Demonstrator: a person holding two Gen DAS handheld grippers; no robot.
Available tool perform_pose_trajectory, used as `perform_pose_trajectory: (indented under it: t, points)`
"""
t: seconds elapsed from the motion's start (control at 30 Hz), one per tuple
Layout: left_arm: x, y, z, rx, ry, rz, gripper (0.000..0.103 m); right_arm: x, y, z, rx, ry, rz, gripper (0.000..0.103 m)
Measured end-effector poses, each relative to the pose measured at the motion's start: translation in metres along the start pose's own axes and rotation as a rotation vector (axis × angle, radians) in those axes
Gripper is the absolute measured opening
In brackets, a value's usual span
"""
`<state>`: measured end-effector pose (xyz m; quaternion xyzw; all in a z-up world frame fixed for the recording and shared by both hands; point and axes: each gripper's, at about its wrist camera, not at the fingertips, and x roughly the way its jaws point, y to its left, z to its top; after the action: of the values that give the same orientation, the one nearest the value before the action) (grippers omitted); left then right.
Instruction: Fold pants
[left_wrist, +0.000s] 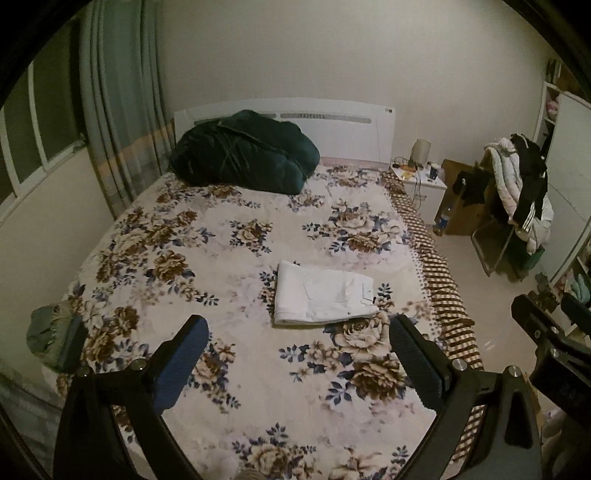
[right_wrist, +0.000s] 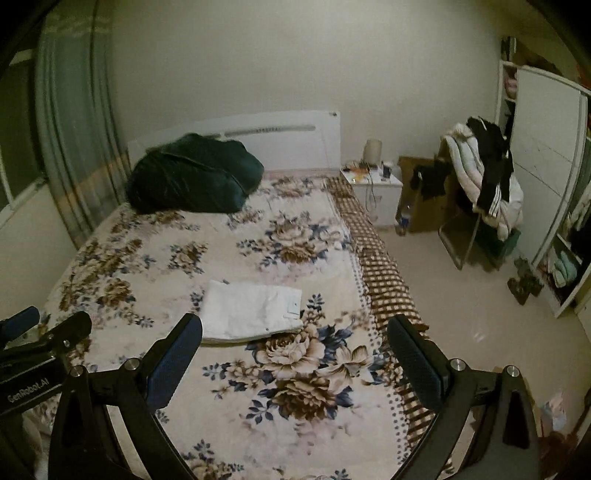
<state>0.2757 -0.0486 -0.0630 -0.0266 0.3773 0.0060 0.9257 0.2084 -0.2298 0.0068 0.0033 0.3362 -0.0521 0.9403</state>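
Note:
White pants (left_wrist: 323, 297) lie folded into a flat rectangle on the floral bedspread (left_wrist: 236, 258), near the bed's right side. The same pants (right_wrist: 251, 312) show in the right wrist view just beyond the left finger. My left gripper (left_wrist: 299, 334) hovers above the bed, short of the pants, open with nothing between its fingers. My right gripper (right_wrist: 295, 332) is likewise held back over the bed, open and holding nothing. The right gripper's body (left_wrist: 546, 332) shows at the right edge of the left wrist view; the left gripper's body (right_wrist: 40, 343) shows at the left edge of the right wrist view.
A dark green bundle (left_wrist: 243, 153) lies by the white headboard (left_wrist: 332, 122). A white nightstand (left_wrist: 421, 184) with small items stands right of the bed. A chair piled with clothes (left_wrist: 517, 192) and an open wardrobe (right_wrist: 546, 184) stand on the right. Curtains (left_wrist: 118, 110) hang left.

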Motion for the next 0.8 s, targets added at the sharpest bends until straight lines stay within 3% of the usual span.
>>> perform_pose_trajectory:
  t: [0.17,0.37,0.8]
  points:
    - [-0.043,0.005,-0.003,-0.008,-0.001,0.005,0.1,-0.069,0.004,0.009,-0.007,-0.03,0.012,0.102]
    - [-0.069,0.02,-0.002,-0.023,-0.037,0.019,0.103,-0.114,0.018,0.012,-0.049,-0.021,0.021,0.103]
    - [-0.076,0.026,-0.016,0.0,-0.002,0.018,0.103,-0.121,0.03,0.005,-0.05,-0.008,0.006,0.103]
